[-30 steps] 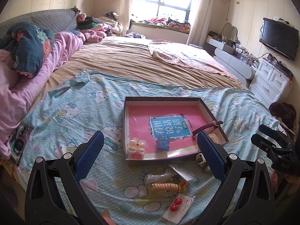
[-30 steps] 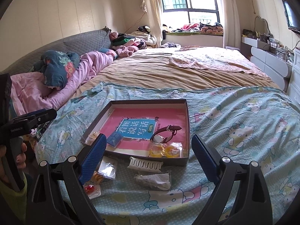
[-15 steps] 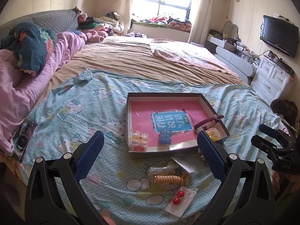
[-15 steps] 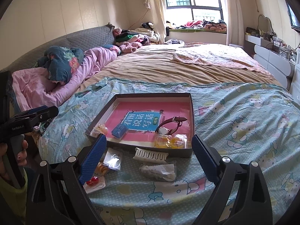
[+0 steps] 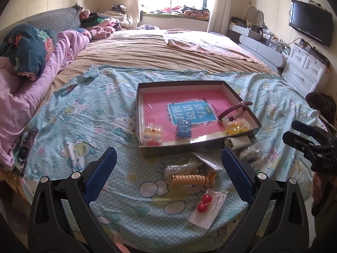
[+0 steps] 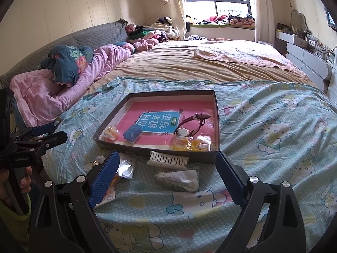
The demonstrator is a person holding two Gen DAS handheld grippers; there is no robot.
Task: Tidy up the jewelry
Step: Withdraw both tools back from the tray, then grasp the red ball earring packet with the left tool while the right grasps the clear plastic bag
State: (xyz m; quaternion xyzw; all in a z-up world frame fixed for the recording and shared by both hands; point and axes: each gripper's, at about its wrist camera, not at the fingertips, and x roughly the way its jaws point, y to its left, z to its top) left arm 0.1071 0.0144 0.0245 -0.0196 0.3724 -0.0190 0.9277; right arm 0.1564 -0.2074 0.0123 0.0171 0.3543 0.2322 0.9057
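A shallow dark box (image 5: pixel 141 147) (image 6: pixel 217 113) with a pink floor lies on the bed. In it are a maroon watch (image 5: pixel 236 110) (image 6: pixel 190 124), a small blue box (image 5: pixel 183 129) (image 6: pixel 132 134), yellow bagged items (image 5: pixel 237 126) (image 6: pixel 192 143) and a small clear case (image 5: pixel 152 133). In front of the box lie an orange coil hair tie (image 5: pixel 190 179), red bead earrings in a bag (image 5: pixel 202 203), a white hair claw (image 6: pixel 167 158) and a crumpled clear bag (image 6: pixel 179 178). My left gripper (image 5: pixel 168 175) is open above the hair tie. My right gripper (image 6: pixel 166 178) is open above the crumpled bag.
A Hello Kitty sheet (image 5: pixel 88 126) covers the near bed; a tan sheet lies beyond. Pink and blue bedding (image 5: pixel 31 63) is heaped at left. A white dresser (image 5: pixel 307 69) and a TV (image 5: pixel 310 21) stand at right. A phone (image 5: pixel 25 145) lies at the left edge.
Both grippers have drawn back and up from the box; the loose items in front of it show more fully. Both stay open and empty.
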